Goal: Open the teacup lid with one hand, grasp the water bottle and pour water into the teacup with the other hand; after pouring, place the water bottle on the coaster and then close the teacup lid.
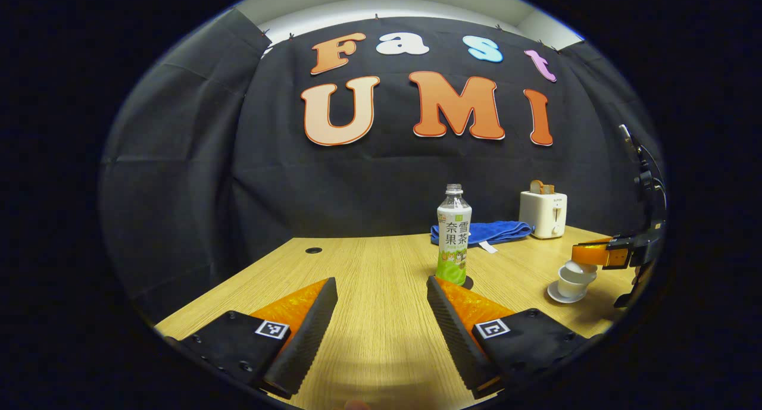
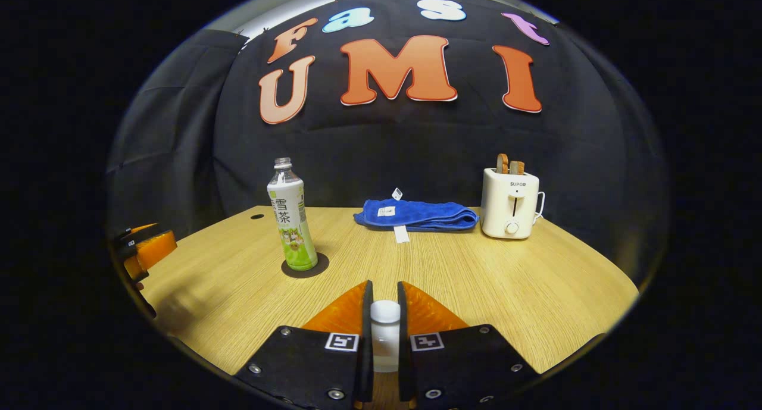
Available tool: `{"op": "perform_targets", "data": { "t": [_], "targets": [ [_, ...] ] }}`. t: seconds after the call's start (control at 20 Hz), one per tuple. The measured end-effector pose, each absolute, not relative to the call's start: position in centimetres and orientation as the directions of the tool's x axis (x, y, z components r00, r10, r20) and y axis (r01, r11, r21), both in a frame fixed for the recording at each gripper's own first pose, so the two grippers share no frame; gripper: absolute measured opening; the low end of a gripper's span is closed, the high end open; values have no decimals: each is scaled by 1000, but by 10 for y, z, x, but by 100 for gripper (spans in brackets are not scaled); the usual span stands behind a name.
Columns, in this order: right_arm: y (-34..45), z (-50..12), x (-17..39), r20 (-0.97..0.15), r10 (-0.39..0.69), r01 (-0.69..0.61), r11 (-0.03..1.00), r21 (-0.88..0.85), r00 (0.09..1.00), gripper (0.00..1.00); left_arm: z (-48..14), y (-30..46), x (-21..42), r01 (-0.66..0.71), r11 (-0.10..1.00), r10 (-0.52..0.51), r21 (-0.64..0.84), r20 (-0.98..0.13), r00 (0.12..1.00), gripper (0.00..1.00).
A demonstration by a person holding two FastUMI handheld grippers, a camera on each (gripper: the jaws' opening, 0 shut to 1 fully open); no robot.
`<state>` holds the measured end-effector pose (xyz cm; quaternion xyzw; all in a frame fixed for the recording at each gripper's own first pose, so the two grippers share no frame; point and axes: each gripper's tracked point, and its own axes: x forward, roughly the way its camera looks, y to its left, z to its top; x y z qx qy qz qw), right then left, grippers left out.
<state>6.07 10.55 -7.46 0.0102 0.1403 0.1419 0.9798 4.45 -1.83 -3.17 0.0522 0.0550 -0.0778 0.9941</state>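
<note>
The water bottle (image 1: 453,234), green and white labelled with a clear neck, stands upright on a dark round coaster (image 1: 468,282) mid-table. My left gripper (image 1: 381,282) is open just short of it, with nothing between the fingers. At the right, a white teacup (image 1: 571,286) sits on its saucer (image 1: 555,296) with the white lid (image 1: 576,268) tilted on top. My right gripper (image 1: 582,255) reaches over the cup. In the right gripper view, the right gripper (image 2: 385,291) is shut on the lid's knob (image 2: 385,318); bottle (image 2: 292,219) and coaster (image 2: 312,269) stand ahead to the left.
A folded blue towel (image 2: 417,215) lies at the back of the wooden table (image 2: 506,279), and a white toaster (image 2: 511,203) with toast in its slots stands to the right of it. A small dark hole (image 1: 313,250) is in the tabletop at back left.
</note>
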Motion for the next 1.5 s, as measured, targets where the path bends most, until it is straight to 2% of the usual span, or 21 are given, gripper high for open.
{"op": "perform_targets", "data": {
  "t": [0.4, 0.85, 1.0, 1.1, 1.2, 1.3, 1.35, 1.5],
  "targets": [
    [105, -88, 62, -294, 280, -282, 959, 36, 914, 18, -33, -21, 45, 169, 982, -158, 82, -119, 980, 96],
    [102, -86, 56, -298, 285, -287, 957, 38, 911, 28, -33, -25, 43, 176, 980, -164, 88, -124, 979, 98],
    [97, -76, 53, -275, 275, -274, 961, 45, 921, 39, -31, -26, 42, 174, 981, -163, 88, -120, 979, 98],
    [91, -67, 49, -261, 274, -268, 962, 59, 926, 58, -29, -27, 41, 174, 981, -163, 88, -117, 980, 98],
    [82, -54, 43, -237, 257, -250, 966, 61, 937, 69, -28, -27, 41, 173, 981, -163, 89, -114, 980, 98],
    [67, -43, 38, -211, 227, -225, 974, 33, 951, 72, -28, -26, 41, 170, 981, -160, 89, -116, 980, 98],
    [56, -38, 38, -200, 200, -202, 979, 11, 959, 77, -27, -27, 42, 170, 982, -159, 86, -116, 980, 98],
    [26, -26, 30, -177, 133, -141, 990, -28, 975, 86, -23, -23, 42, 162, 982, -151, 96, -114, 982, 98]
  ]
}}
